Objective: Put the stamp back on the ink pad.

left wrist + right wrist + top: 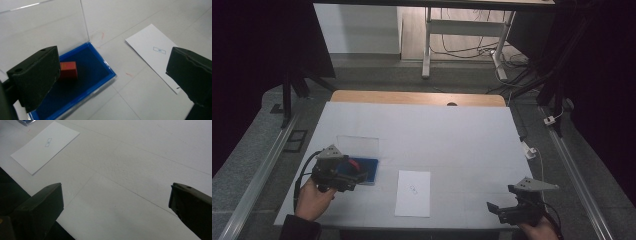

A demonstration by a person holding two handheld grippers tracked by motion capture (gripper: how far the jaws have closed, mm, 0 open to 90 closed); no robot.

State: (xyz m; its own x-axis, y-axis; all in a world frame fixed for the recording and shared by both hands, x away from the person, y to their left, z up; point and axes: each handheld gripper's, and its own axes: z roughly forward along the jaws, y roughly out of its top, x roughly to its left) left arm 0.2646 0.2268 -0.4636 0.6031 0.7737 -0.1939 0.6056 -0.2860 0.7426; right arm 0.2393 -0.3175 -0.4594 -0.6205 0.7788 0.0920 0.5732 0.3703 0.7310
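Red block (68, 70) lies in blue tray (105, 66) with clear lid (45, 30) raised, left-centre of high view. My left tongs (354, 172) just over tray, gaping wide, nothing gripped. My right tongs (492, 207) at lower right of high view, spread wide, empty, above bare tabletop (462, 135). White card (413, 193) lies centre, between both.

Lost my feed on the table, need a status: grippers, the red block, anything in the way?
Left gripper open, empty, above the blue case. Red block lying inside the case, clear lid up. Right gripper open, empty. White card between them.
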